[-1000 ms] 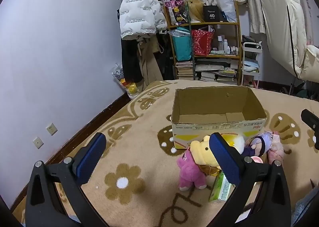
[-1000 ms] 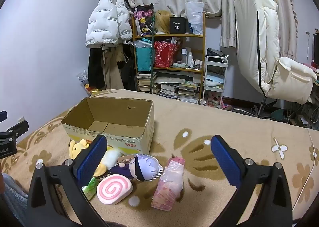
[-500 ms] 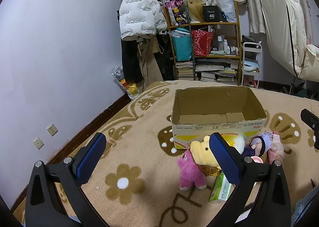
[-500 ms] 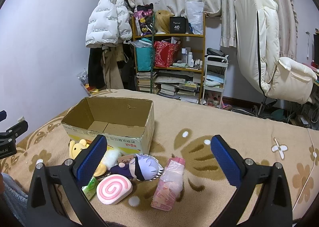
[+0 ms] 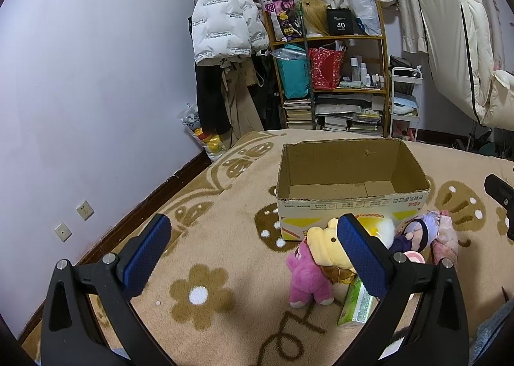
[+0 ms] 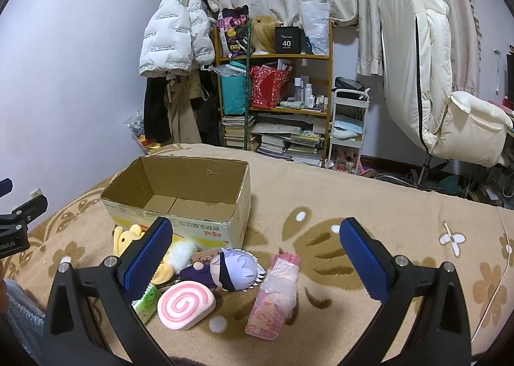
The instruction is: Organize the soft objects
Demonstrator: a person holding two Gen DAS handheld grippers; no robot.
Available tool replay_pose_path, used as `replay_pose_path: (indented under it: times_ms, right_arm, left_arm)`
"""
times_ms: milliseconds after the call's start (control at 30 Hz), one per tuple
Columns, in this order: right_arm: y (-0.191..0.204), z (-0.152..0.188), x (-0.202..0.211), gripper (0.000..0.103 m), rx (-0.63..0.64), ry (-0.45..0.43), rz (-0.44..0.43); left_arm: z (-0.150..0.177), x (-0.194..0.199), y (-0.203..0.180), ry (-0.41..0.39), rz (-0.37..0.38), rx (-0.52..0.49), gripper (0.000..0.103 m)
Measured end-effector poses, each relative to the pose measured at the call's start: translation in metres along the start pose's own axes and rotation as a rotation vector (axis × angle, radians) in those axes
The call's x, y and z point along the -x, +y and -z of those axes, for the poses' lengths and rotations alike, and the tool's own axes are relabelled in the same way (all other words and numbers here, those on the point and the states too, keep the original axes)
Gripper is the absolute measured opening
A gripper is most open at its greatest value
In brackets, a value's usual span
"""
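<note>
— Well, anything different from a second ago?

— Hardly. Same framing in both wrist views, same spots for every toy. Left gripper [image 5: 252, 224] held above the patterned carpet [image 5: 225, 205], blue pads wide apart, clamped on nothing. Right gripper [image 6: 256, 226] likewise spread wide and empty, hovering over the toy pile.

— Meaning for the tidying?

— Probably not yet begun. Cardboard box [image 5: 347, 205] open at the top, bare inside. All soft things still outside it, huddled against its front wall: pink plush [image 5: 308, 273] standing nearest the left gripper, yellow plush [image 5: 324, 244] leaning over it, green tissue pack [image 5: 356, 301] flat on the carpet beside them. Seen better from the right wrist: purple-haired doll [image 6: 237, 269] lying on its side, pink swirl cushion [image 6: 186, 303] just in front of it, pink wrapped packet [image 6: 276, 292] a little to the right. Likely next: lowering one gripper onto a toy.

— Any writing?

— "40" in white on a black box [image 6: 287, 41] on the top shelf, with a smaller line beneath, too small to read. Red characters and fine print along the cardboard box front, not legible. Rows of grey lettering on the white puffer jacket [image 6: 173, 41], also unreadable. Partial lettering ending "bot.AI" at the left edge of the right view, on the left gripper's body
</note>
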State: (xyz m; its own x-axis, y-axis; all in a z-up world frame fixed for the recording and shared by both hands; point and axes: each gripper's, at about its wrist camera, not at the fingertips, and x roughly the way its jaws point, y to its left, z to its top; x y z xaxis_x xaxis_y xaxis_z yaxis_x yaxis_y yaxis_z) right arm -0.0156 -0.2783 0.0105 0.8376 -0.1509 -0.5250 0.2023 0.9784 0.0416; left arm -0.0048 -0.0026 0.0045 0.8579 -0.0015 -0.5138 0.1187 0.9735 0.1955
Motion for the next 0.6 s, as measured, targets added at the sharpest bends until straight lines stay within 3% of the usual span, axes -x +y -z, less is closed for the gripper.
replay_pose_path:
  times_ms: [600]
  right_arm:
    - [0.0011, 0.0001, -0.0008, 0.103, -0.002, 0.002, 0.002]
  left_arm:
    - [0.001, -0.0006, 0.0, 0.002, 0.001, 0.0, 0.102]
